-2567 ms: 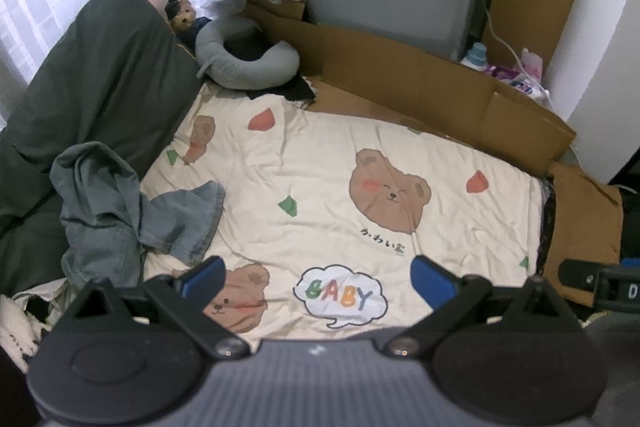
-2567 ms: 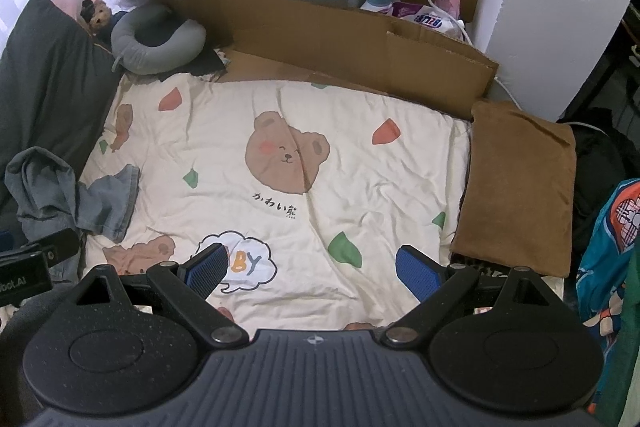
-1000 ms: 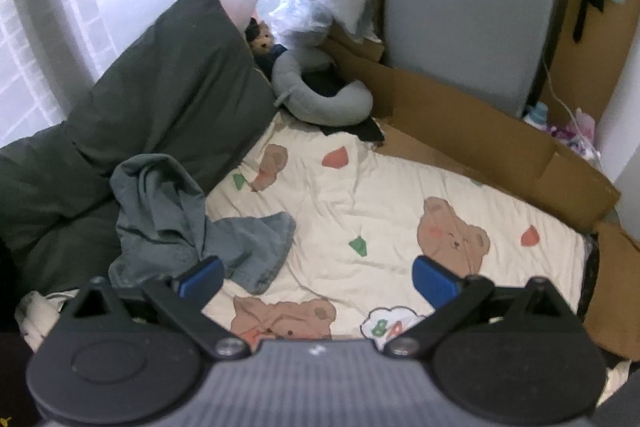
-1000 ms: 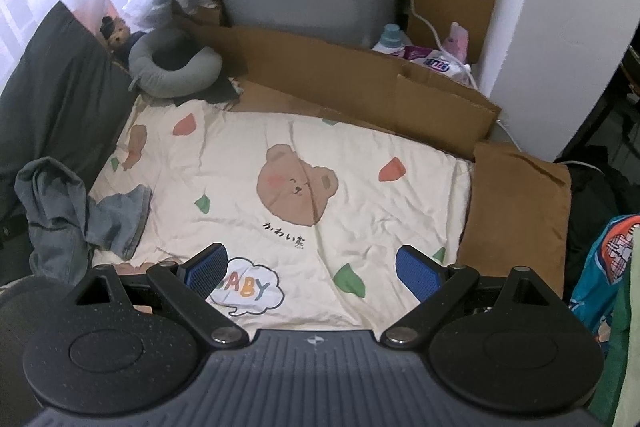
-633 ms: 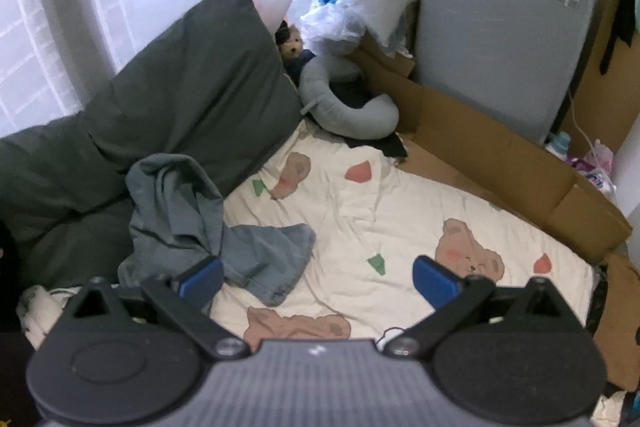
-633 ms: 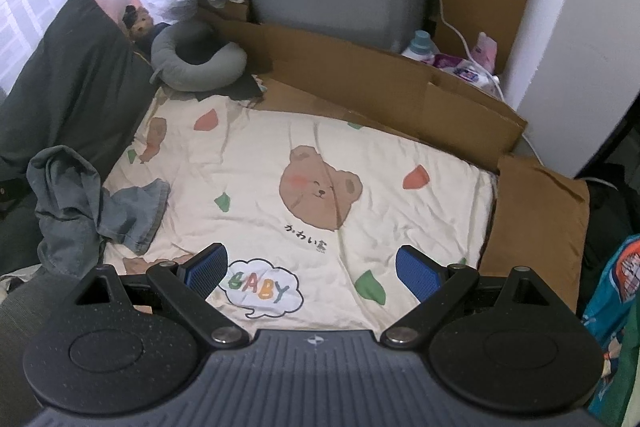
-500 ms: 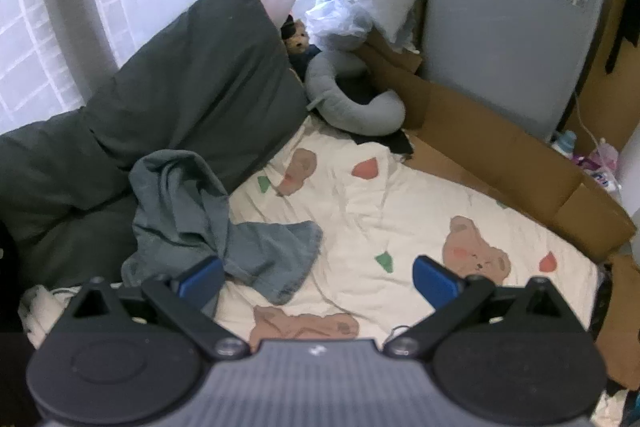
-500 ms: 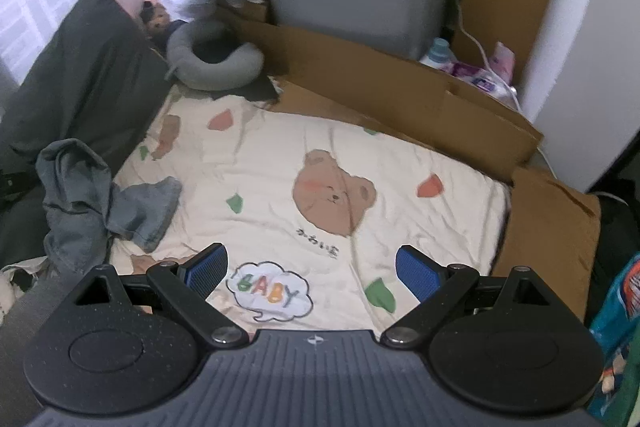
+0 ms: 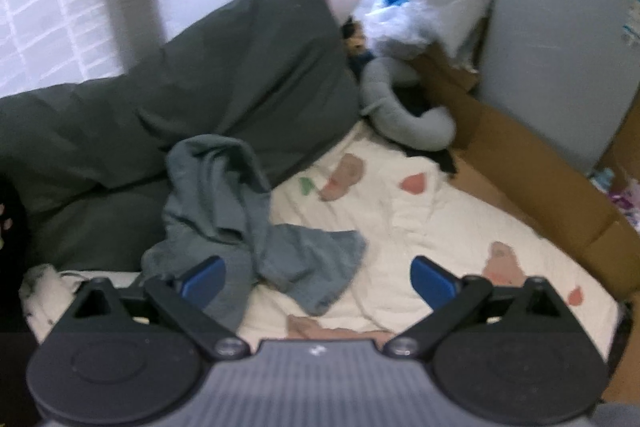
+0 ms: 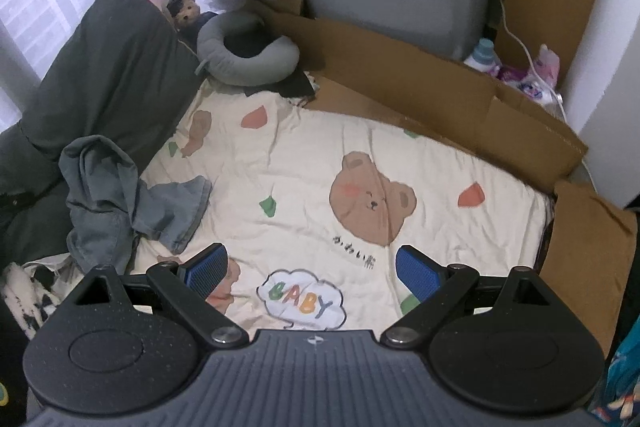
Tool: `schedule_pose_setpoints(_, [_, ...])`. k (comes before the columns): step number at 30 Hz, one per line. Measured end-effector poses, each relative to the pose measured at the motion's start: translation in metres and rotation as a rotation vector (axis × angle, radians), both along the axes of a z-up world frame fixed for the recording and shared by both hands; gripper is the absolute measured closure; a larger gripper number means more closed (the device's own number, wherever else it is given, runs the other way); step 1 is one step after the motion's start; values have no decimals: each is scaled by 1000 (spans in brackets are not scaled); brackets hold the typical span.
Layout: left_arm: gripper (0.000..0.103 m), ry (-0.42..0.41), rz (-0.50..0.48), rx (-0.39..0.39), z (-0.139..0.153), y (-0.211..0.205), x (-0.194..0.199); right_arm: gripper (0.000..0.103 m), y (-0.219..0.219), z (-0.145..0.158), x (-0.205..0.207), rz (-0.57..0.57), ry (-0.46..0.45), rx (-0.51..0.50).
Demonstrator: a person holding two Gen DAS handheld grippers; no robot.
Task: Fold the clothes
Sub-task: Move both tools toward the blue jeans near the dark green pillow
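Approach step: left claw (image 9: 318, 277) and right claw (image 10: 312, 269) both wide open, empty; crumpled jeans (image 9: 240, 219) ahead-left of each, next needs a hem grasp.

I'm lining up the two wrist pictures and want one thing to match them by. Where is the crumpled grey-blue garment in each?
Left wrist: the garment lies left of centre, partly draped on the dark pillow, just beyond the open left gripper.
Right wrist: the garment lies at the left edge, well left of the open right gripper.
Shared landmark: the grey neck pillow at the bedsheet's far corner.
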State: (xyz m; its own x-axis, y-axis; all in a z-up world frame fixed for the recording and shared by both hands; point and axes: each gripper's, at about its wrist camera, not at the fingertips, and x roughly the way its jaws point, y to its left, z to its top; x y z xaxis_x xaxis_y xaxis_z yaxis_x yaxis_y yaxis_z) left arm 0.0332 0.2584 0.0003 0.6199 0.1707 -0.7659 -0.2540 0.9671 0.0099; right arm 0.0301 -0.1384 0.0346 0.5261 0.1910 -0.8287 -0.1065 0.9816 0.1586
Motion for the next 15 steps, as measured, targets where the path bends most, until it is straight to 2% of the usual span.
schedule_pose_setpoints(15, [3, 22, 101, 17, -27, 65, -4, 8, 19, -26, 62, 132, -15, -7])
